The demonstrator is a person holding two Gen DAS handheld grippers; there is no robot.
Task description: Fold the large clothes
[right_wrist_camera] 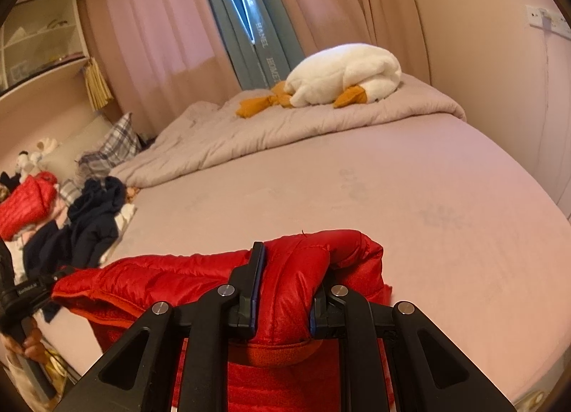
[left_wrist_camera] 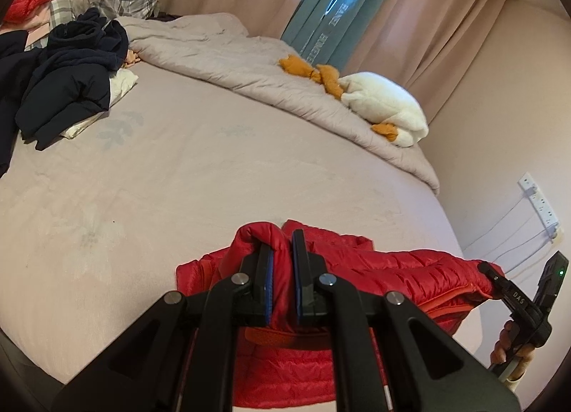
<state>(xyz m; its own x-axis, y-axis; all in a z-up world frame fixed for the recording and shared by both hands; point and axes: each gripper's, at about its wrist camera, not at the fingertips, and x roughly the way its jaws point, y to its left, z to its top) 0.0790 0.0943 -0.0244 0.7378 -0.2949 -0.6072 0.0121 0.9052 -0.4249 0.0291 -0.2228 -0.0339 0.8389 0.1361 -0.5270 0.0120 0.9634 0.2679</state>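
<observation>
A red puffer jacket (left_wrist_camera: 410, 272) hangs stretched between my two grippers at the near edge of the bed (left_wrist_camera: 178, 180). My left gripper (left_wrist_camera: 283, 244) is shut on a bunched fold of the jacket. My right gripper (right_wrist_camera: 291, 251) is shut on the other end of the jacket (right_wrist_camera: 160, 276). The right gripper shows at the right edge of the left wrist view (left_wrist_camera: 490, 271), and the left gripper at the left edge of the right wrist view (right_wrist_camera: 59, 274). The jacket's lower part hangs below both grippers and is partly hidden.
A pile of dark navy clothes (left_wrist_camera: 67, 83) lies at the bed's left, with another red garment (right_wrist_camera: 25, 205) behind it. A rumpled grey duvet (left_wrist_camera: 249, 65) and a white plush goose (left_wrist_camera: 385, 105) lie along the far side. Curtains and a wall stand beyond.
</observation>
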